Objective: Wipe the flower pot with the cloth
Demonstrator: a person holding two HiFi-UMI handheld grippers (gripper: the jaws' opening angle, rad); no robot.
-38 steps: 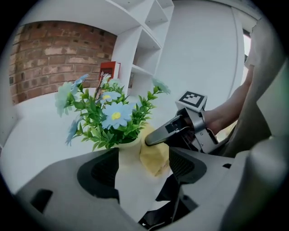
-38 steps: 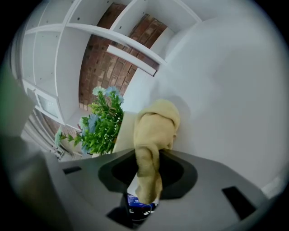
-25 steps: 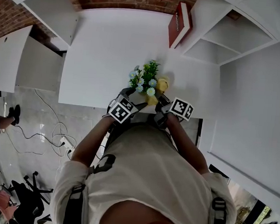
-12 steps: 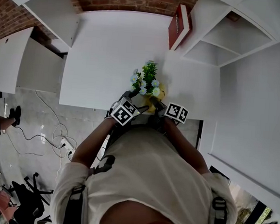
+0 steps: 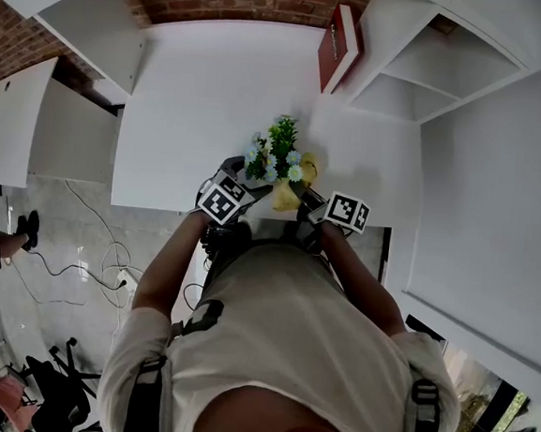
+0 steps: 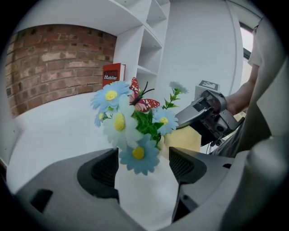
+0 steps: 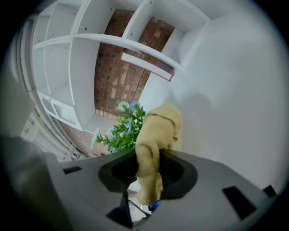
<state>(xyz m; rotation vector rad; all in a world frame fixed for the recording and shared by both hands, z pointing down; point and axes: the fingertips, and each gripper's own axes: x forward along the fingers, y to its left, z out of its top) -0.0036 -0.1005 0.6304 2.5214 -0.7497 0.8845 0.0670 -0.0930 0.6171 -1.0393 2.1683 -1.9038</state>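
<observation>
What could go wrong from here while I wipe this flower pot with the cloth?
The flower pot sits near the front edge of the table; a hard shove from the cloth could tip it off if the left gripper slips. The right gripper pinches only a narrow fold of cloth, which might pull free.

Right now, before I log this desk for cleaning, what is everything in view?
White flower pot: one, white, gripped between the left tongs.
Artificial daisies with green leaves: one bunch, blue-white, in the pot.
Red butterfly ornament: one, red, among the daisies.
Yellow fabric cloth: one, yellow, clamped in the right tongs, beside the flowers.
Red book: one, red, upright against the shelving.
White table: one, white, before the person.
White shelving: several units, white, either side of the table.
Brick wall: one, red-brown, behind the table.
Left tongs: one, grey, shut on the pot.
Right tongs: one, grey, shut on the cloth.
</observation>
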